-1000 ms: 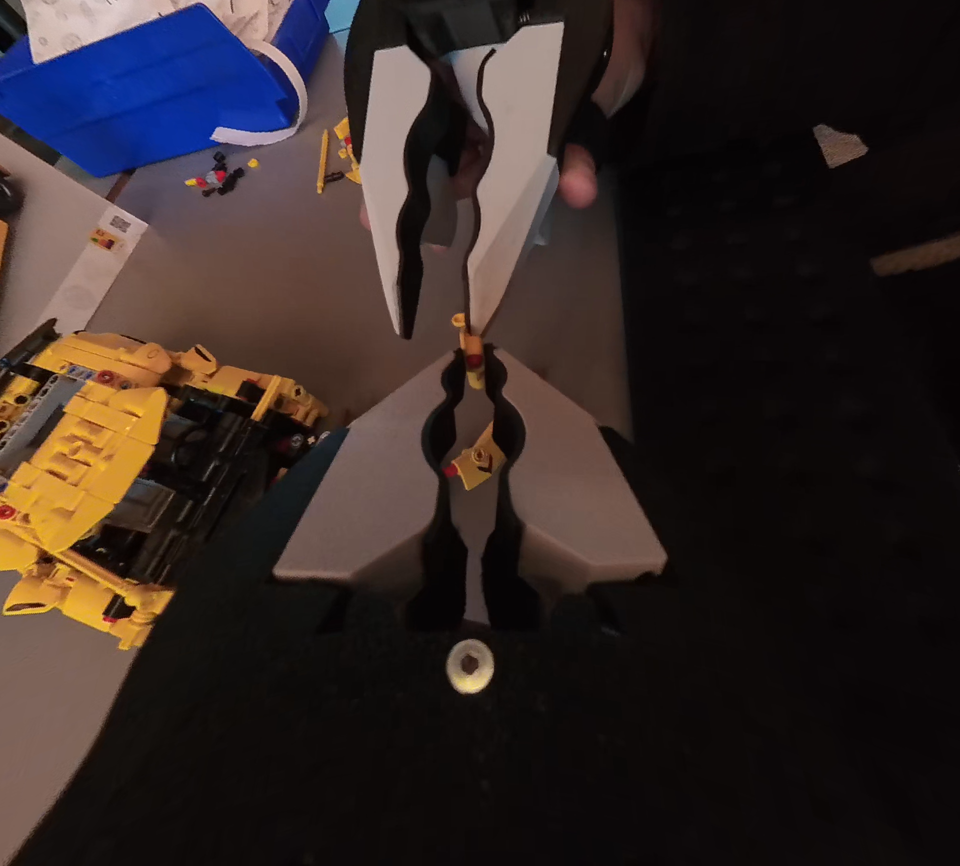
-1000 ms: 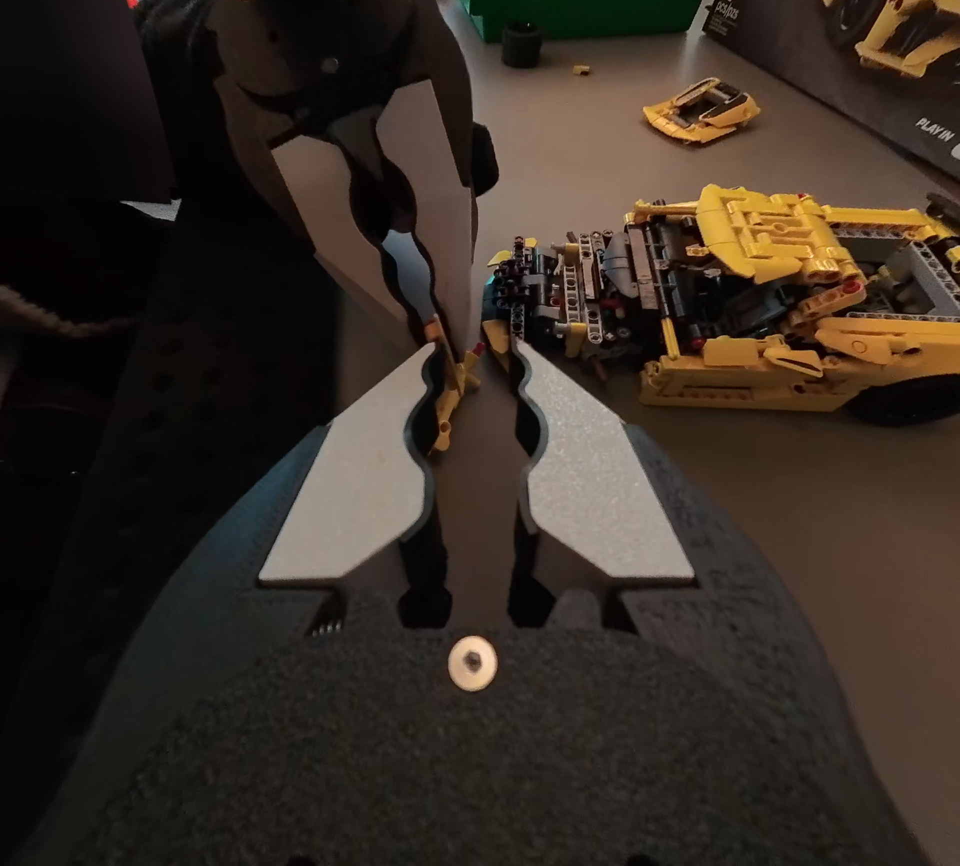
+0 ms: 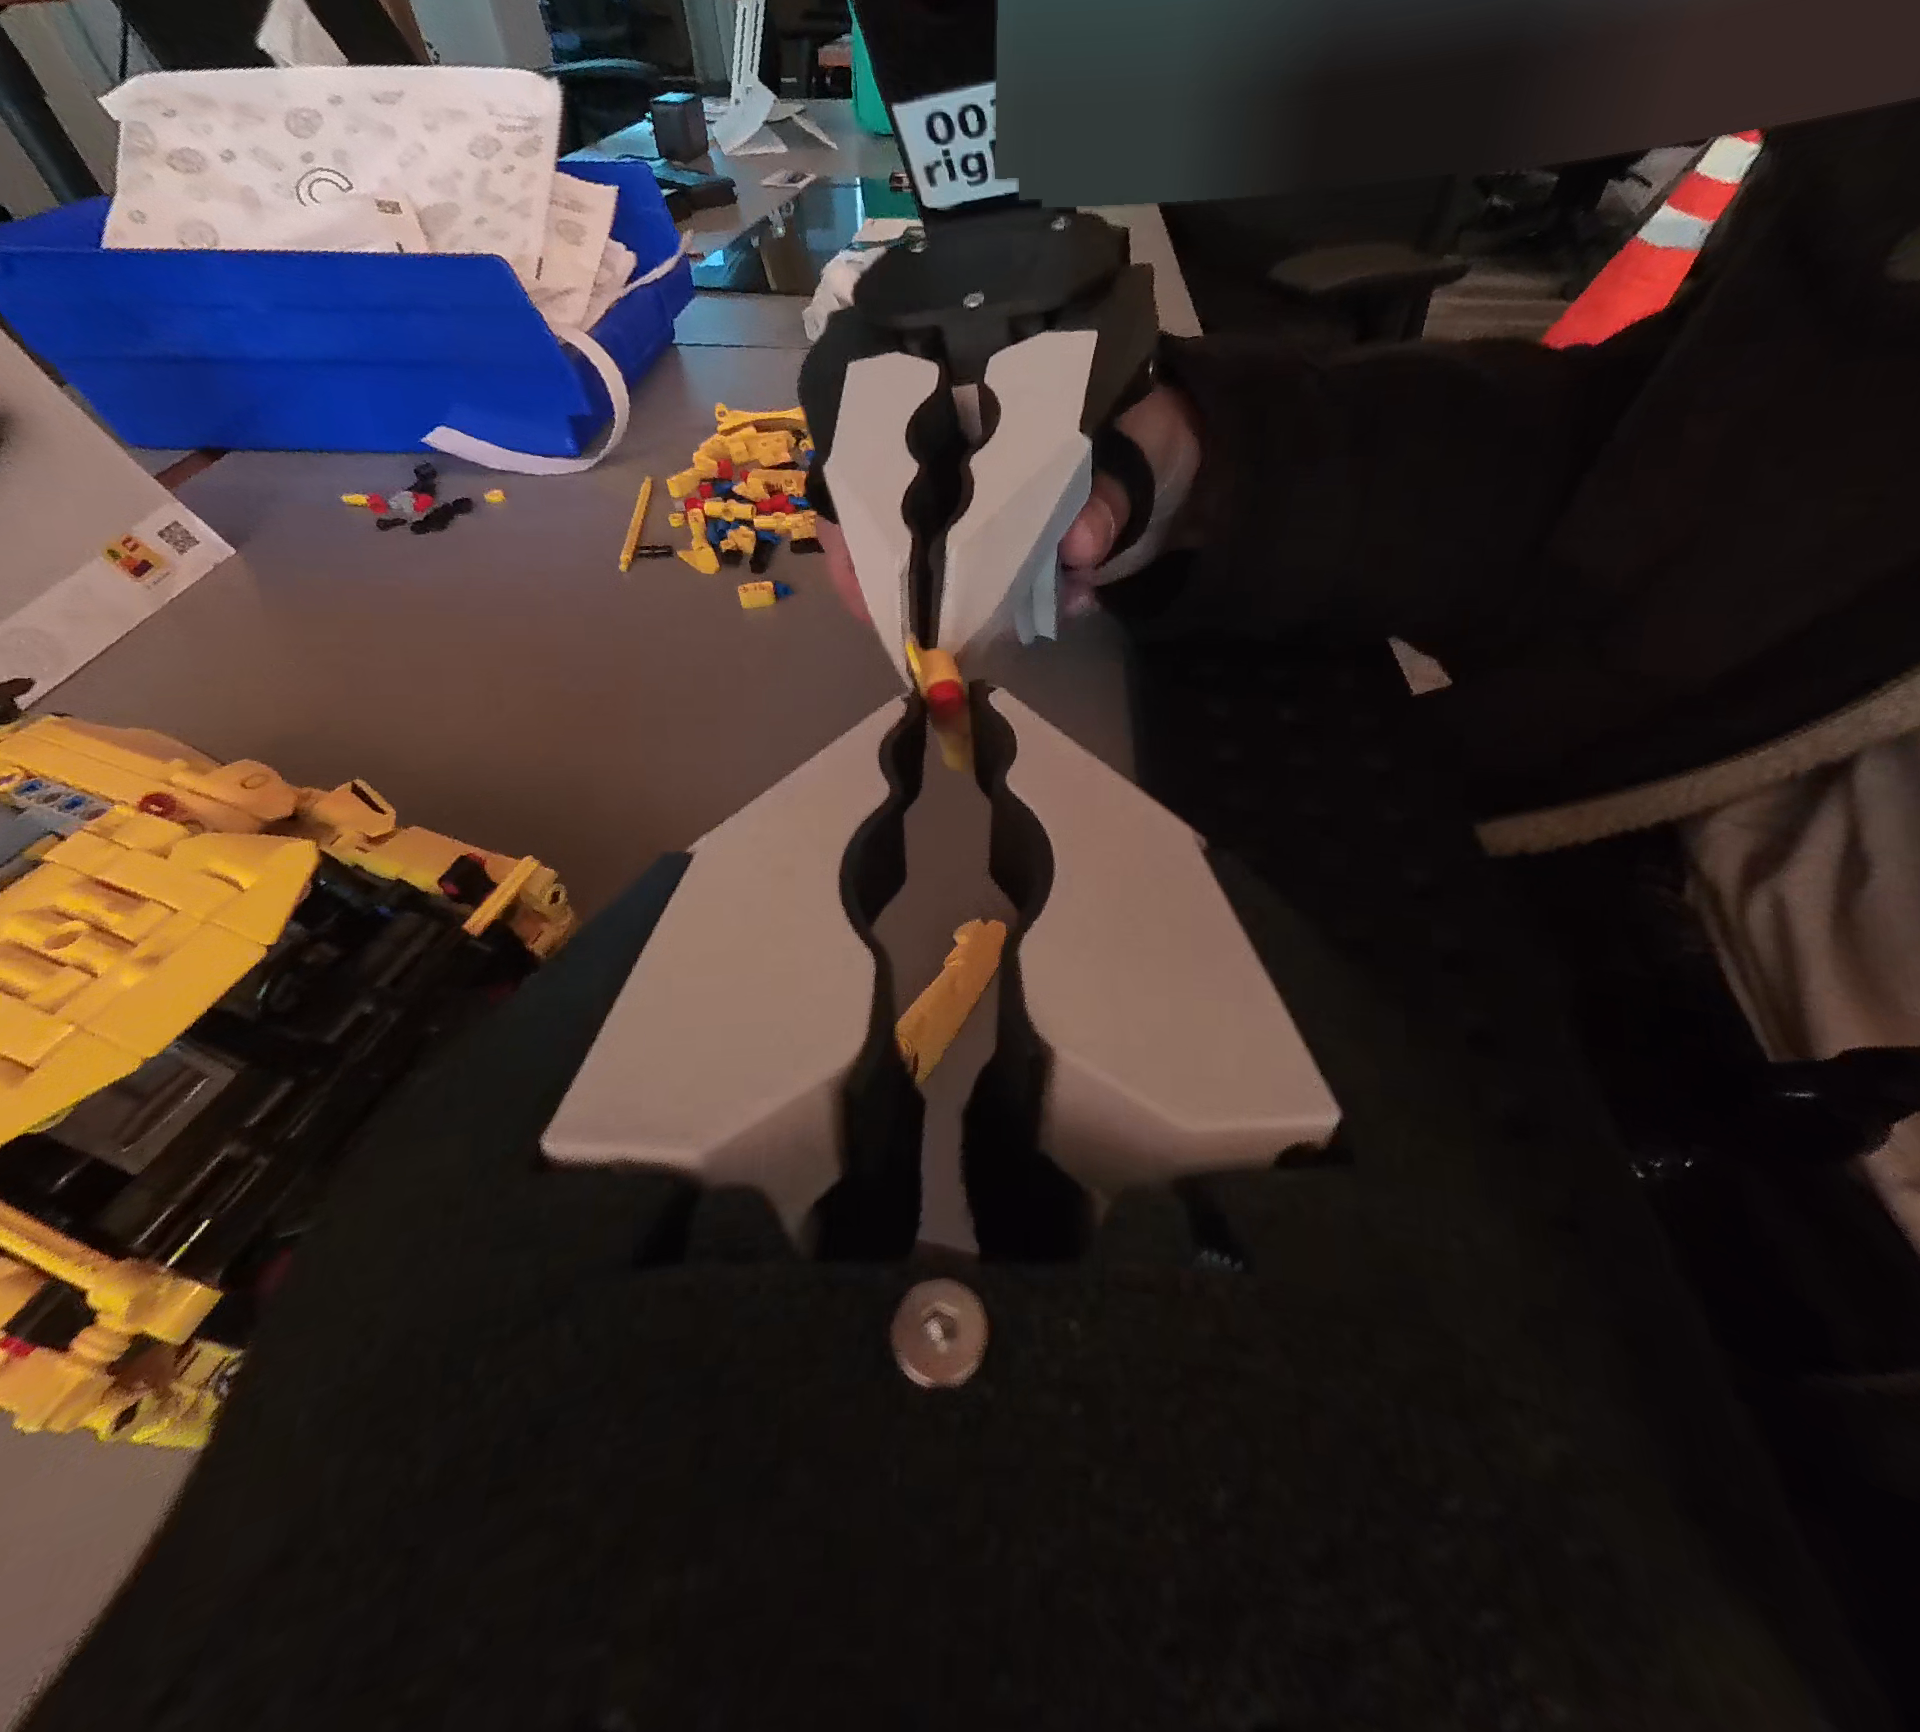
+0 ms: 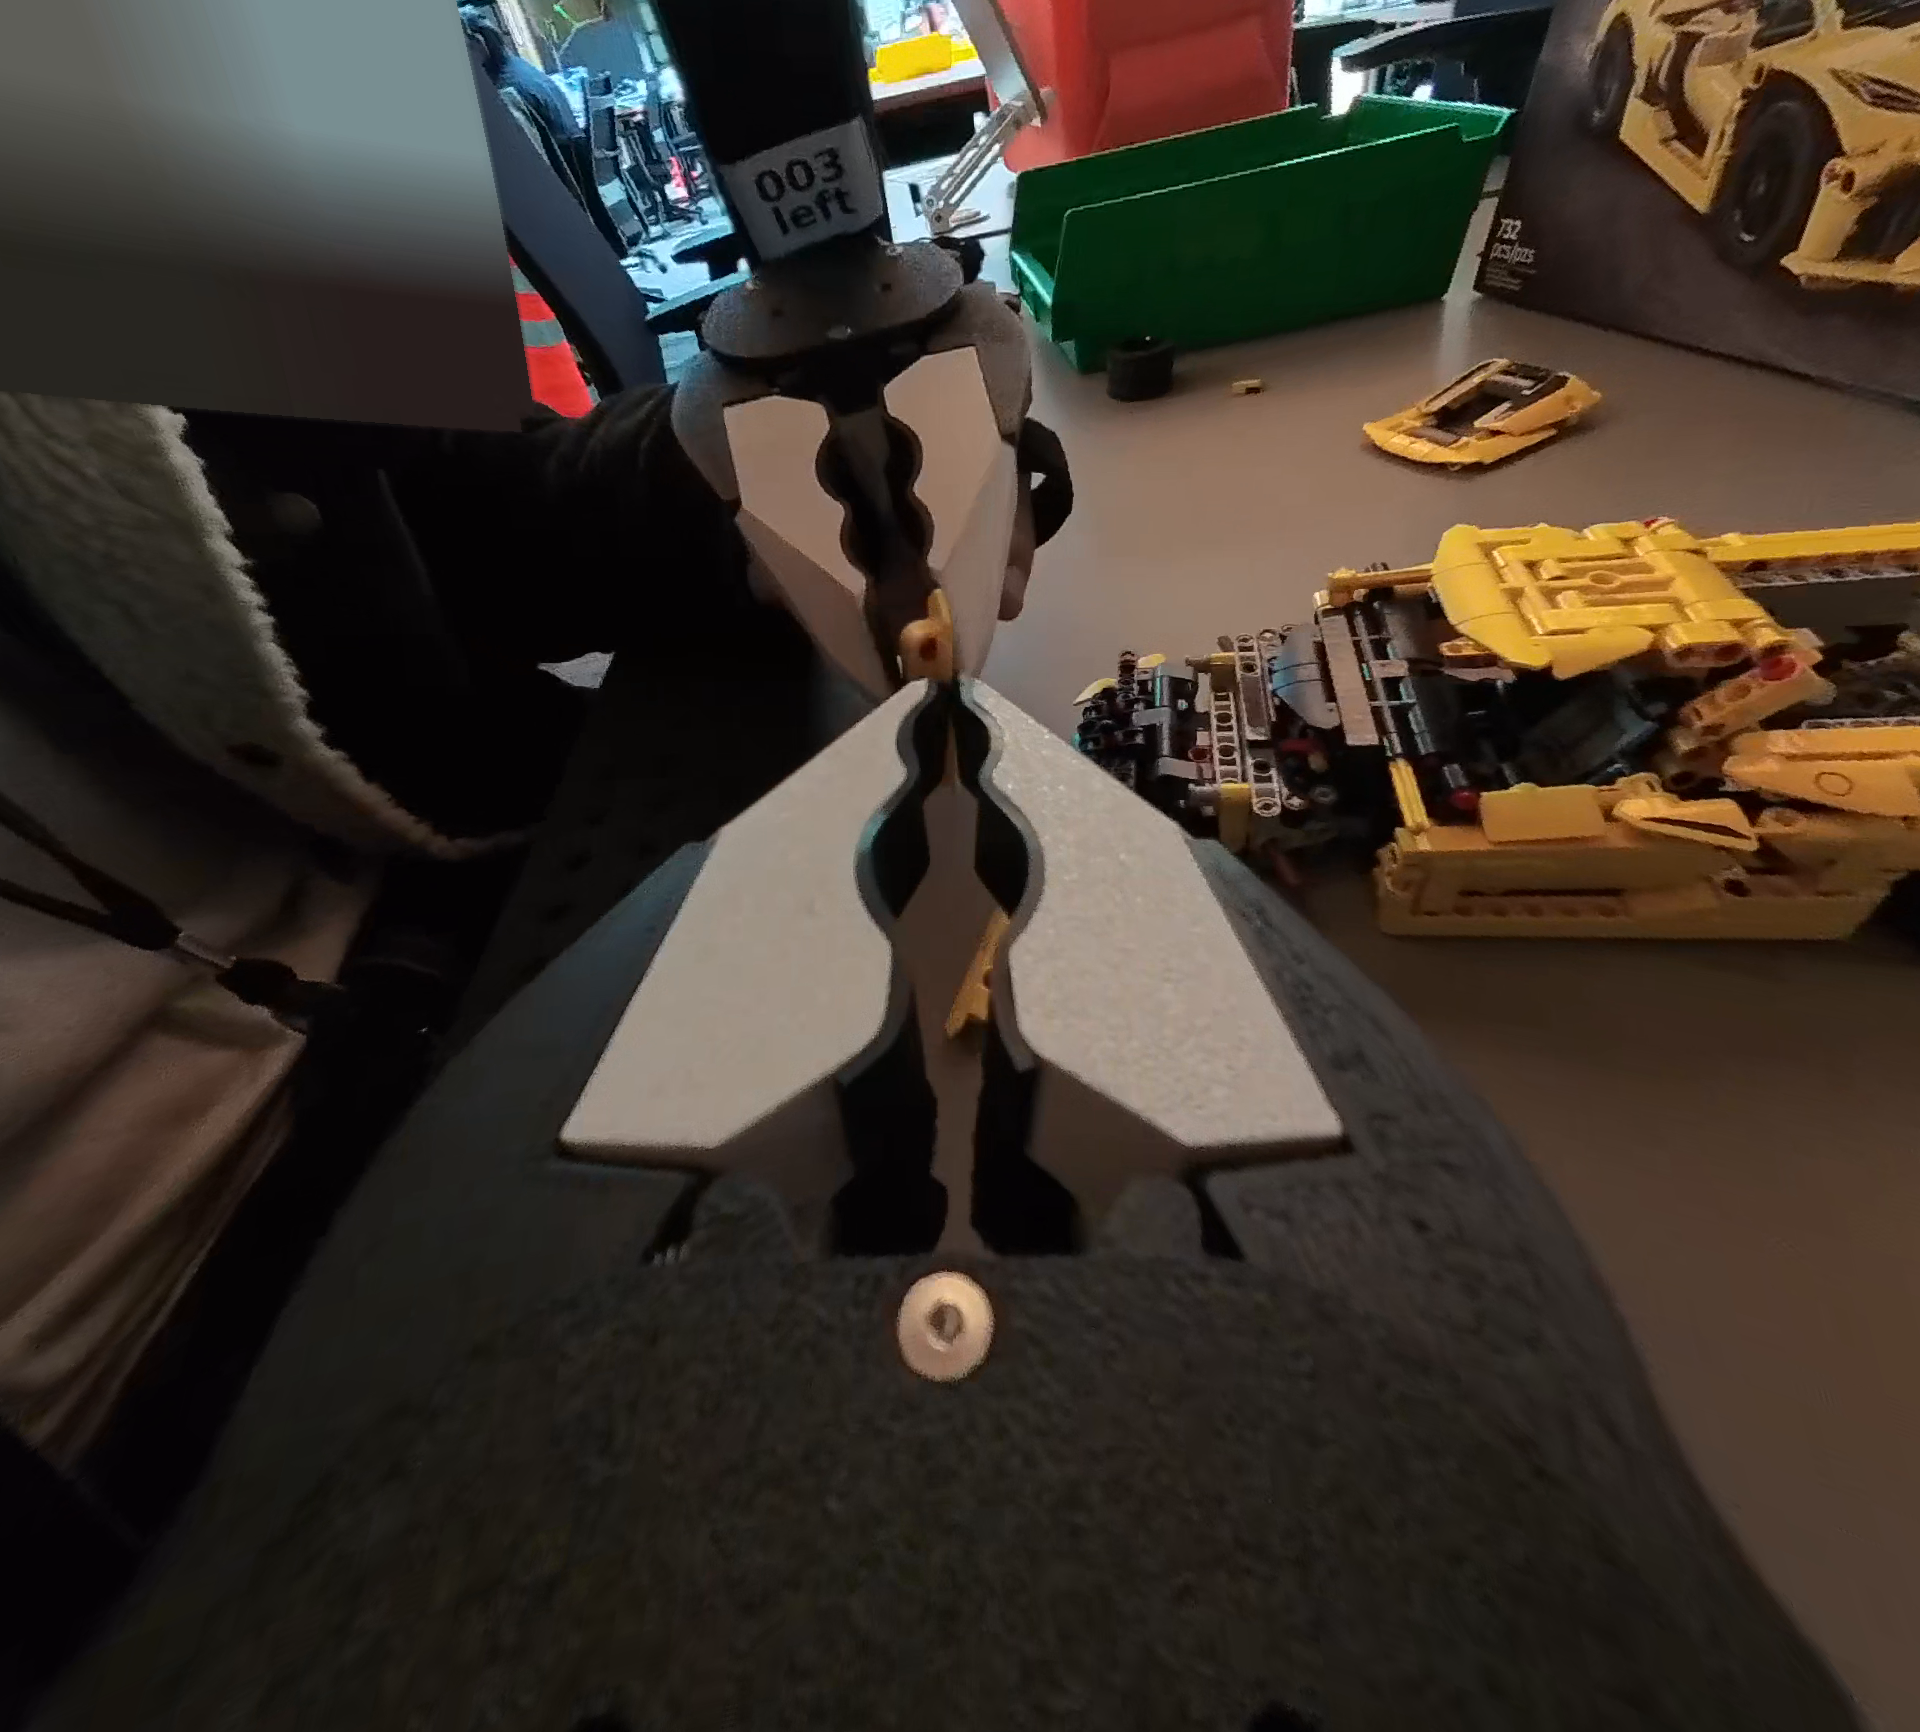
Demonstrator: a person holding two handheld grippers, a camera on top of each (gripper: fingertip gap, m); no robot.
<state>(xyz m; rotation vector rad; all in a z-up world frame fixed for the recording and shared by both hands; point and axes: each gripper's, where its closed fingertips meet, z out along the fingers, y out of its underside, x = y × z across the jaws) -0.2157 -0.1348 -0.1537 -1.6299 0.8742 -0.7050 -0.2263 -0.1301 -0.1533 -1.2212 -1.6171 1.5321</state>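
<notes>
My left gripper (image 3: 945, 706) and my right gripper (image 4: 951, 695) meet tip to tip above the grey table (image 3: 468, 643). Both are shut on a small yellow brick assembly (image 3: 943, 695) with a red pin at its end. Its thin yellow arm runs back between my left gripper's fingers (image 3: 951, 986), and another thin arm runs back between my right gripper's fingers (image 4: 977, 976). In the right wrist view the left gripper (image 4: 925, 654) pinches the yellow end (image 4: 928, 638). In the left wrist view the right gripper (image 3: 925, 648) points down at it. I cannot tell whether it is one piece or two joined.
A part-built yellow brick car (image 3: 156, 934) (image 4: 1558, 747) lies on the table. A blue bin (image 3: 312, 352) with paper bags and a pile of loose bricks (image 3: 743, 498) stand beyond. A green bin (image 4: 1247, 238), the set's box (image 4: 1714, 72), a yellow roof part (image 4: 1481, 415) and a black tyre (image 4: 1140, 368) lie farther off. The tips of both grippers are at nearly the same place. Both grippers' tips are roughly 15 cm from the part-built yellow brick car (image 3: 156, 934). My right wrist view (image 4: 1546, 602) looks at it from another angle.
My right gripper was open around the yellow piece and has shut on it. Both grippers have tilted up, so more of the room shows.
</notes>
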